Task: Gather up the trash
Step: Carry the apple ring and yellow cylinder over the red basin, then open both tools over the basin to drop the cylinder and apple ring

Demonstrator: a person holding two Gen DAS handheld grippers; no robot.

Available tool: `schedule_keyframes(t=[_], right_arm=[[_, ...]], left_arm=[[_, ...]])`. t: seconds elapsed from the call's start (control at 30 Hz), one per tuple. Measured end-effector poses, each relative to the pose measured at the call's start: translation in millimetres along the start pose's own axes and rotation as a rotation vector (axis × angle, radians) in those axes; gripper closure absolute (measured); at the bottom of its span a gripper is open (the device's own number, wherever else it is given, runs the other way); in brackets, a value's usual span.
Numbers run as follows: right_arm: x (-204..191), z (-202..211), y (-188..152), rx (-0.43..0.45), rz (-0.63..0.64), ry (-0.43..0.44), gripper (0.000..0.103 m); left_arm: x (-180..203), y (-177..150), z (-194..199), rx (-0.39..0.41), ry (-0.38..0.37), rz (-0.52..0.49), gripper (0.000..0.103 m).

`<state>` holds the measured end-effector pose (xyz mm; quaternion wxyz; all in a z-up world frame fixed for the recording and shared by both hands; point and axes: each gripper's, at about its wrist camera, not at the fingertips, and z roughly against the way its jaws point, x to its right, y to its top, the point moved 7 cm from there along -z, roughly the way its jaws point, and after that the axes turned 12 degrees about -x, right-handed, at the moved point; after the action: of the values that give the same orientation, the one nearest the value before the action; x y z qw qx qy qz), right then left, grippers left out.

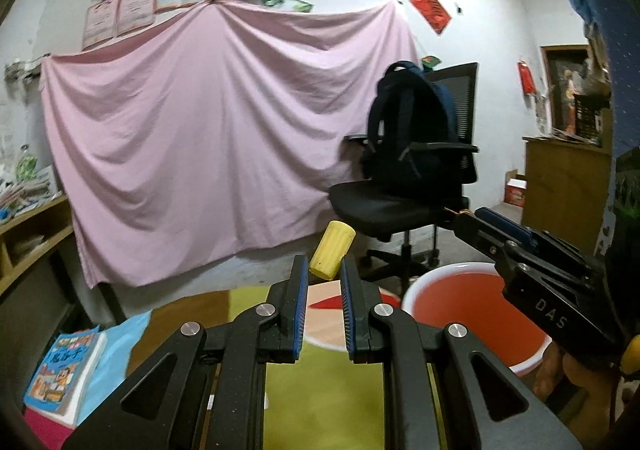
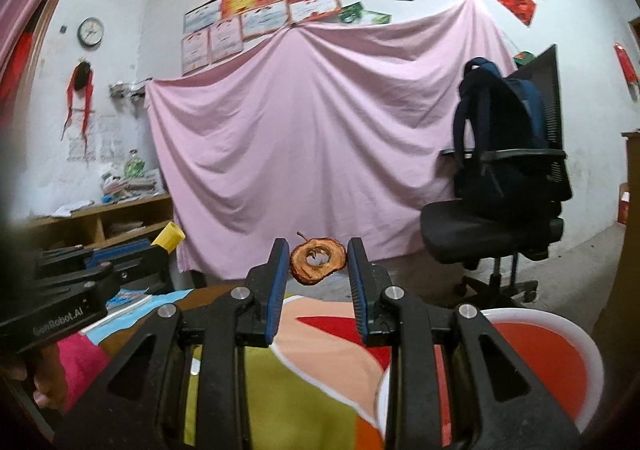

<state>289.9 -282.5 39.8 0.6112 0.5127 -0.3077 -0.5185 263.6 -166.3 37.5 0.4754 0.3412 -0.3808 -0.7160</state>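
Observation:
My left gripper (image 1: 324,270) is shut on a yellow ribbed cylinder (image 1: 333,250), held up above the table; the same gripper and cylinder (image 2: 170,236) show at the left of the right wrist view. My right gripper (image 2: 319,260) is shut on a brown dried apple slice (image 2: 317,260) with a hole in its middle, held in the air. The right gripper also shows at the right of the left wrist view (image 1: 464,216). A red bin with a white rim (image 1: 476,314) stands low to the right, and also shows in the right wrist view (image 2: 540,362).
A colourful cloth (image 2: 312,370) covers the table. A children's book (image 1: 64,366) lies at the table's left. A black office chair with a dark backpack (image 1: 412,154) stands beyond. A pink sheet (image 1: 208,138) hangs on the wall. A wooden shelf (image 1: 28,234) stands at left.

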Motion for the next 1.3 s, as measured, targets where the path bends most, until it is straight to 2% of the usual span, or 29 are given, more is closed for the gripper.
schedule_keyframes(t=[0.3,0.73,1.0,1.3], right_arm=[[58,26,0,0.0,-0.072,-0.081,0.044],[129,43,-17,-0.08,-0.22,-0.187,0.044],[149,39,-26,-0.132,-0.276,-0.202,0.043],[157,41,-31,-0.139,-0.312,-0.206,0.043]], left_arm=[[54,18,-20,-0.002,-0.073,-0.059,0.09],[119,21,-60,-0.1,-0.227,-0.093,0.09],[136,15,-74,-0.162,-0.302,-0.088,0.09],[141,10,-81,-0.215,-0.338,-0.077,0.09]])
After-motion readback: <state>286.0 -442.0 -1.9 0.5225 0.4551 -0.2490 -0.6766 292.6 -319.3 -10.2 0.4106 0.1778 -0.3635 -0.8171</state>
